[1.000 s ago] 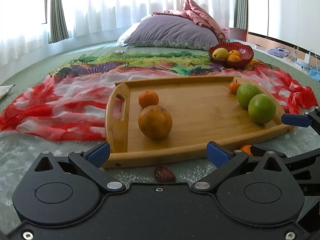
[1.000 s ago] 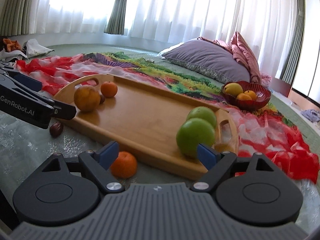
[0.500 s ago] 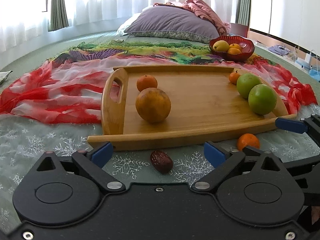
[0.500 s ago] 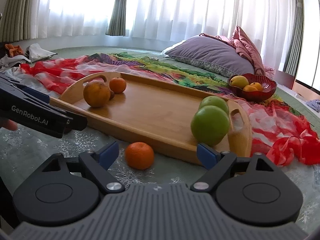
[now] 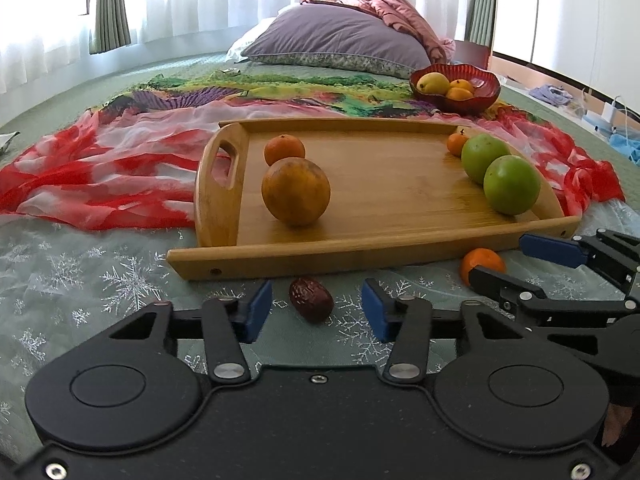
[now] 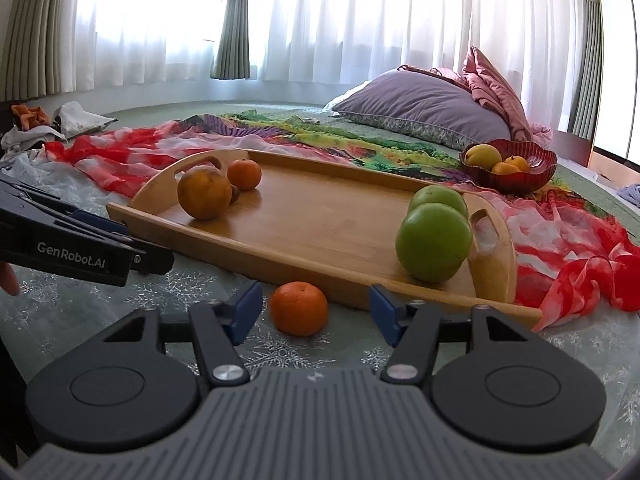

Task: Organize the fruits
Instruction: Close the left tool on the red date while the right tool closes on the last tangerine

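A wooden tray (image 5: 384, 240) lies on the bed. On it sit a large orange (image 5: 296, 192), a small tangerine (image 5: 284, 149), two green apples (image 5: 511, 185) and another small tangerine (image 5: 455, 144). A dark red date (image 5: 311, 299) lies on the green cover in front of the tray, between the pads of my open left gripper (image 5: 316, 312). A loose tangerine (image 6: 299, 308) lies between the pads of my open right gripper (image 6: 316, 312), not touched. It also shows in the left wrist view (image 5: 482, 265), with the right gripper (image 5: 520, 264) around it.
A red bowl (image 5: 486, 92) with yellow and orange fruit stands behind the tray's right end. A red and multicoloured scarf (image 5: 100, 168) lies around the tray. A purple pillow (image 5: 336, 40) is at the back. The left gripper's body (image 6: 72, 248) crosses the right view's left side.
Both grippers have pulled back and lowered toward the cover in front of the tray. The date and the loose tangerine now sit between the pads, and both jaws have narrowed somewhat.
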Demonstrator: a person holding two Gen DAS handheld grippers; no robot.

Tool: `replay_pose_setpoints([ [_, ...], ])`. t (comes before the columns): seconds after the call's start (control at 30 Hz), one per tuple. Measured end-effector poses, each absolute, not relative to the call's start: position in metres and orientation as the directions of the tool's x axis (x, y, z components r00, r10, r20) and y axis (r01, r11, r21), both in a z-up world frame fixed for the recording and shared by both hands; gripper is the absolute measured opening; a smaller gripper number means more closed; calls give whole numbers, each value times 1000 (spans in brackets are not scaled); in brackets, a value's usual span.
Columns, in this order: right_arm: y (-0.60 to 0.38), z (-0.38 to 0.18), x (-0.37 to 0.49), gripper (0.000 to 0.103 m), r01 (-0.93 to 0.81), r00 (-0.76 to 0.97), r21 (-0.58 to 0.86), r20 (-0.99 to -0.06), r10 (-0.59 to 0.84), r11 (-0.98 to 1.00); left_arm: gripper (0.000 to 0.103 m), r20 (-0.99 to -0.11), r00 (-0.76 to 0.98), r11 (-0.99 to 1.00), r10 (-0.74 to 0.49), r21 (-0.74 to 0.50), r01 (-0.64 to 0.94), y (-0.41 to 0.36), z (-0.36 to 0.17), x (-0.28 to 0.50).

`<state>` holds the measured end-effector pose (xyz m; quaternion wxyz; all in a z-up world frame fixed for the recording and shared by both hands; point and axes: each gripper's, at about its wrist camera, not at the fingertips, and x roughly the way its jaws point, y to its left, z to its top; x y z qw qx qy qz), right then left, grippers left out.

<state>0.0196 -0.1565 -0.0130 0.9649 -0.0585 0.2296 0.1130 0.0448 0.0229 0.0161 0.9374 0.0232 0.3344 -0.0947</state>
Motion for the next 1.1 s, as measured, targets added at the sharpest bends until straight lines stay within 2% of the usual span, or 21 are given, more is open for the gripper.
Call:
replay_pose_setpoints([
  [0.13,-154,-14,18,62,-241,867,-38,-458,197,970,33,-637,752,980,-169,-31,194,24,16,45],
  [0.47,-152,-14,18,42,-200,867,12,-464,182,980,23,-634,755,983,-166,-50,175,23,18,45],
  [1.1,-149,-18,19,40,-172,868,14,-472,158,985,23,-653,740,985,-161,-54,166,21,9,50],
])
